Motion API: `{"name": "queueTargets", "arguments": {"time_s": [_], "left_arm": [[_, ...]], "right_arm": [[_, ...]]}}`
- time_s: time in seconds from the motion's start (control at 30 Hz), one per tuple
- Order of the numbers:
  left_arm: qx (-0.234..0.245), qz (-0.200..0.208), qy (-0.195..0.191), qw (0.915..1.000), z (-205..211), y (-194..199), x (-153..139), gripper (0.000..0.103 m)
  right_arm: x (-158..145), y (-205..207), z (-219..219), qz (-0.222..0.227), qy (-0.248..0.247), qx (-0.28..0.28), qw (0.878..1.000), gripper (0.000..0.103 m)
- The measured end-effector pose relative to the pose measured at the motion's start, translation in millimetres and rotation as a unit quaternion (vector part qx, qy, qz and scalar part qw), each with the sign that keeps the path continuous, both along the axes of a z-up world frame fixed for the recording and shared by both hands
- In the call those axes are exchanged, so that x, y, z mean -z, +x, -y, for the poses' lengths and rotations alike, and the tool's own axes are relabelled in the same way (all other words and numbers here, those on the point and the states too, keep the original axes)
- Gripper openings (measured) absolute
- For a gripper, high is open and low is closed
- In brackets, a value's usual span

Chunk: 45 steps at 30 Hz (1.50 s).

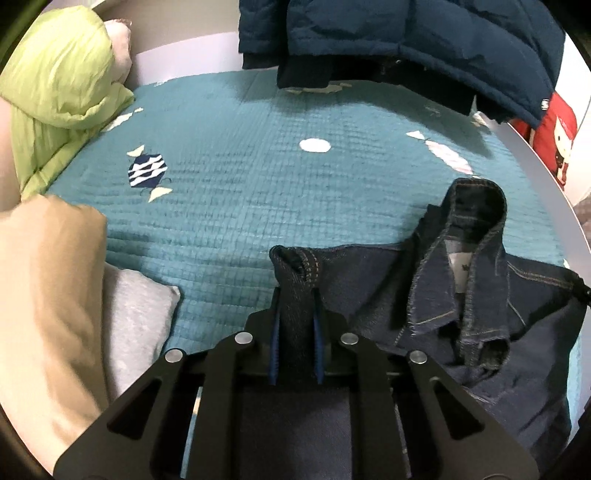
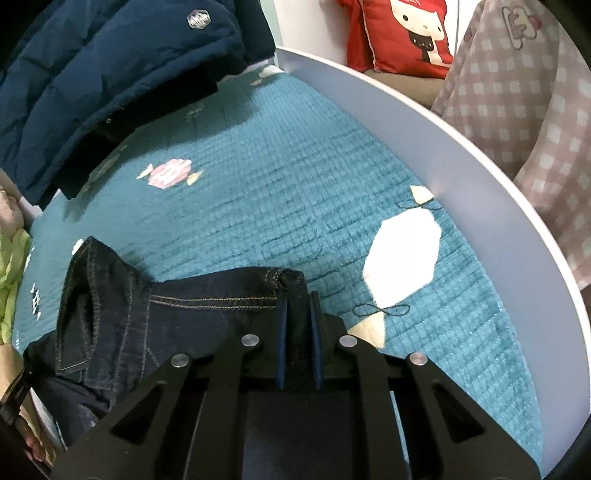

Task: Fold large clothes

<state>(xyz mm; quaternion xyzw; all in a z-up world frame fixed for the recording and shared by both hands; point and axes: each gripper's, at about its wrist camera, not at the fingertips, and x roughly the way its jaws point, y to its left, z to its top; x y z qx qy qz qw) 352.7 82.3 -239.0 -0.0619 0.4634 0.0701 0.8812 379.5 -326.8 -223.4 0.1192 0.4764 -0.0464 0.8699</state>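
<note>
A dark indigo denim garment [image 1: 480,295] lay bunched at the near edge of a teal quilted bedspread [image 1: 240,184], its heavy twill marked by tan double stitching along the seams and a frayed, raw edge on the upturned collar. A small white label showed inside that collar. The bedspread was stitched into a fine grid of small raised squares and scattered with candy-shaped patches, one navy and white, one pink, others plain white.

At the far side a puffy navy down jacket [image 1: 424,48] sat heaped, its shell smooth and quilted in broad channels, with a small hexagonal badge visible in the right wrist view. On the far left lay a crumpled lime-green quilted piece [image 1: 62,85], and near left a soft tan fabric [image 1: 48,295] over a grey knit one [image 1: 136,325]. A smooth white curved board [image 2: 424,147] bounded the bed on the right; beyond it stood a red cushion [image 2: 406,33] printed with a cartoon cat and a pink-and-white checked cloth [image 2: 517,110].

The left gripper [image 1: 297,291], black metal with blue pads, was nearly closed, pinching a thick folded corner of the denim between its fingers, the cloth rising above the tips in a rolled hem. The right gripper [image 2: 298,295] was closed likewise on the garment's other stitched corner, a narrow band of denim clamped between its blue pads. The fabric stretched between the two, collar slumped in the middle.
</note>
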Motion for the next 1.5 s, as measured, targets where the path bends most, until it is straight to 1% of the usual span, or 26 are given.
{"name": "queueTargets", "arguments": {"time_s": [0.37, 0.63, 0.7, 0.73, 0.77, 0.8, 0.83, 0.9, 0.93, 0.97, 1.0, 1.03, 1.07, 1.1, 1.13, 1.17, 1.2, 1.23, 1.27, 1.3, 1.33, 1.37, 1.4, 1.43, 1.47, 1.5], "left_arm": [[0.014, 0.02, -0.001, 0.9997, 6, -36, -48, 0.014], [0.035, 0.038, 0.015, 0.9985, 13, -69, -82, 0.014], [0.039, 0.039, 0.026, 0.9982, 15, -79, -87, 0.014], [0.041, 0.038, 0.034, 0.9978, 17, -87, -91, 0.014], [0.045, 0.039, 0.037, 0.9975, 18, -91, -93, 0.014], [0.05, 0.041, 0.037, 0.9972, 19, -97, -96, 0.014], [0.055, 0.042, 0.032, 0.9971, 20, -102, -98, 0.014], [0.066, 0.042, 0.013, 0.9968, 25, -114, -101, 0.014], [0.07, 0.048, 0.014, 0.9962, 30, -121, -104, 0.012], [0.07, 0.062, 0.035, 0.995, 36, -128, -108, 0.005], [0.071, 0.074, 0.056, 0.9931, 41, -133, -111, 0.001], [0.075, 0.094, 0.09, 0.9887, 47, -141, -118, 0.001], [0.086, 0.099, 0.101, 0.9862, 51, -143, -121, 0.001], [0.096, 0.096, 0.099, 0.9857, 53, -142, -123, 0.001], [0.101, 0.088, 0.092, 0.9867, 52, -137, -121, 0.001], [0.099, 0.082, 0.093, 0.9874, 51, -132, -118, 0.001], [0.092, 0.077, 0.098, 0.9879, 50, -127, -113, 0.001], [0.086, 0.066, 0.102, 0.9888, 48, -120, -103, 0.002], [0.085, 0.056, 0.099, 0.9899, 46, -116, -97, 0.014], [0.083, 0.04, 0.093, 0.9914, 44, -110, -86, 0.051], [0.077, 0.029, 0.094, 0.9922, 41, -106, -78, 0.072], [0.061, 0.028, 0.099, 0.9928, 38, -103, -70, 0.085], [0.051, 0.036, 0.101, 0.993, 35, -103, -62, 0.085], [0.053, 0.035, 0.098, 0.9931, 33, -102, -56, 0.085], [0.056, 0.027, 0.096, 0.9934, 31, -99, -49, 0.09], [0.054, 0.019, 0.096, 0.9937, 29, -98, -43, 0.09]], "right_arm": [[-49, -36, 4, 0.018, 0.006, -0.002, 1.0, 0.01], [-83, -69, 6, 0.038, -0.01, -0.017, 0.999, 0.009], [-89, -80, 8, 0.043, -0.009, -0.015, 0.999, 0.009], [-94, -87, 9, 0.051, -0.019, -0.011, 0.998, 0.006], [-99, -93, 10, 0.061, -0.039, -0.005, 0.997, 0.003], [-110, -102, 12, 0.079, -0.068, 0.001, 0.995, 0.002], [-114, -107, 17, 0.083, -0.059, 0.001, 0.995, 0.002], [-120, -118, 31, 0.071, 0.001, 0.003, 0.997, 0.002], [-122, -123, 34, 0.068, 0.005, 0.003, 0.998, 0.002], [-124, -126, 35, 0.071, 0.001, 0.005, 0.997, 0.002], [-125, -131, 36, 0.076, -0.013, 0.004, 0.997, 0.002], [-124, -132, 35, 0.077, -0.022, -0.003, 0.997, 0.004], [-121, -133, 36, 0.075, -0.024, -0.001, 0.997, 0.006], [-117, -132, 38, 0.07, -0.02, 0.002, 0.997, 0.006], [-111, -129, 39, 0.061, -0.011, 0.002, 0.998, 0.012], [-103, -126, 40, 0.052, 0.003, -0.001, 0.999, 0.034], [-93, -122, 40, 0.045, 0.016, 0.001, 0.999, 0.048], [-85, -119, 40, 0.043, 0.016, 0.007, 0.999, 0.065], [-74, -113, 36, 0.038, 0.007, 0.011, 0.999, 0.066], [-67, -109, 34, 0.03, 0.001, 0.006, 1.0, 0.066], [-58, -102, 31, 0.017, -0.003, -0.002, 1.0, 0.067], [-49, -96, 29, 0.003, -0.005, -0.006, 1.0, 0.072], [-41, -93, 28, -0.005, -0.004, -0.003, 1.0, 0.074], [-35, -90, 28, -0.007, 0.001, 0.0, 1.0, 0.08], [-32, -89, 28, -0.005, 0.006, 0.001, 1.0, 0.085], [-28, -86, 27, -0.002, 0.013, 0.002, 1.0, 0.087]]}}
